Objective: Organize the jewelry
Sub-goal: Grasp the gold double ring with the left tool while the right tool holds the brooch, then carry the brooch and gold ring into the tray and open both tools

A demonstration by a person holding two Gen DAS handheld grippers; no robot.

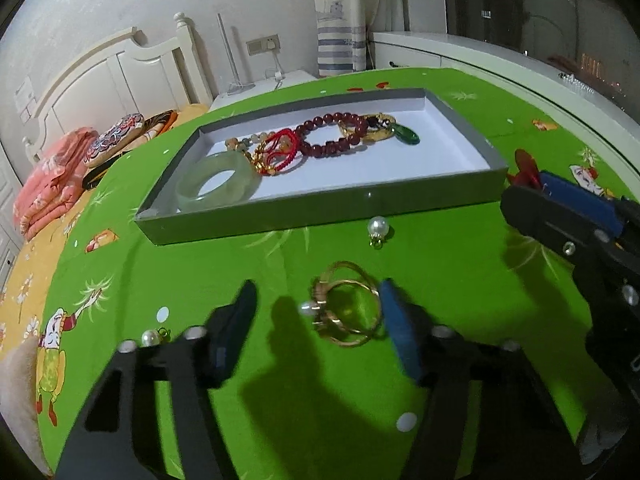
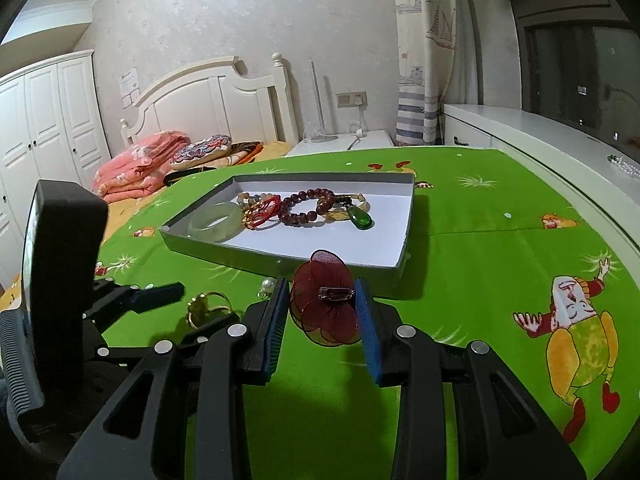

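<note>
Left wrist view
Left gripper (image 1: 316, 312): jaws spread wide, holding nothing, straddling the gold ring (image 1: 347, 305) on the green cloth (image 1: 240, 280).
Gold ring: wire loops with 1 small pearl; likely light, stiff, slippery; best pinched across the band, away from the pearl.
Pearl drops: 1 pearl charm (image 1: 378, 229) just before the tray (image 1: 320, 212), another pearl charm (image 1: 152, 337) beside the left finger.
Tray: holds the jade bangle (image 1: 216, 182), bead bracelets, green pendant (image 1: 406, 133).

Right wrist view
Right gripper (image 2: 322, 304): jaws clamped on the red mesh flower brooch (image 2: 322, 304), near the tray's front wall.
Brooch: probably soft, crushable; gentle pressure at the pin.
</note>
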